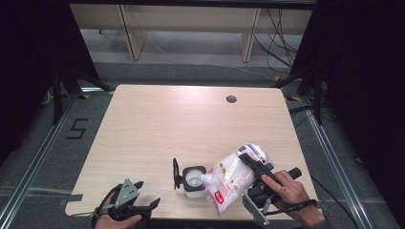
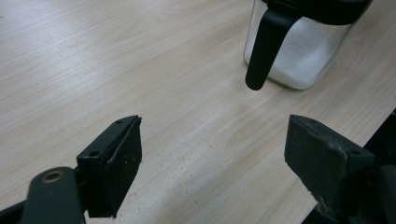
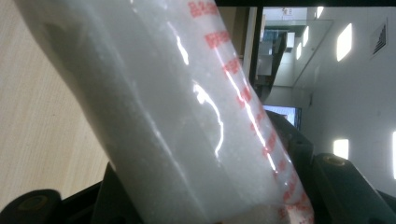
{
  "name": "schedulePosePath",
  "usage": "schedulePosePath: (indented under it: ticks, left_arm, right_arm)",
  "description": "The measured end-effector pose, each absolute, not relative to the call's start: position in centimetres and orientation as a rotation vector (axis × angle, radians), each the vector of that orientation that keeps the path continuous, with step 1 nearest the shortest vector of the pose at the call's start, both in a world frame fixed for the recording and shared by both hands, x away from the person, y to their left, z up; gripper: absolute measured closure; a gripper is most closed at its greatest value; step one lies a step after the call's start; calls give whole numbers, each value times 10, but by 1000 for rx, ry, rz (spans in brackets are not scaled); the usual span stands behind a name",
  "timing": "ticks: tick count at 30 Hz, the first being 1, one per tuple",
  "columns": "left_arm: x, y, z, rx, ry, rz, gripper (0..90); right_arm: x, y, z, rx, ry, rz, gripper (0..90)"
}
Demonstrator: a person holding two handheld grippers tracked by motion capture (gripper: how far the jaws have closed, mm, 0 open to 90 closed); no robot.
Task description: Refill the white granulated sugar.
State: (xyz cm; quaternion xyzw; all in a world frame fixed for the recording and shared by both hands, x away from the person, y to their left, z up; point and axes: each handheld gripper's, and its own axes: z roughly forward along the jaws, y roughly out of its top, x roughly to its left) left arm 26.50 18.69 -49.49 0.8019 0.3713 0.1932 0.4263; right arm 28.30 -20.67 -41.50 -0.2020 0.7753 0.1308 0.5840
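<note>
Bright overhead light on the table, dark surroundings, glare streaks on the bag, soft close-up focus

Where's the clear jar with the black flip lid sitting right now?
In the high view the clear square jar with its black lid open stands near the table's front edge, between the two grippers, its mouth under the tilted white red-printed bag held by the right gripper.
</note>
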Motion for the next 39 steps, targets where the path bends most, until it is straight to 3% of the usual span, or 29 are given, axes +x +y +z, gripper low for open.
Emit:
schedulePosePath:
  ticks: [39]
  left_arm:
    - [264, 189, -494, 2041, 916, 490, 185]
  right_arm:
    - [283, -206, -413, -524, 1773, 275, 500]
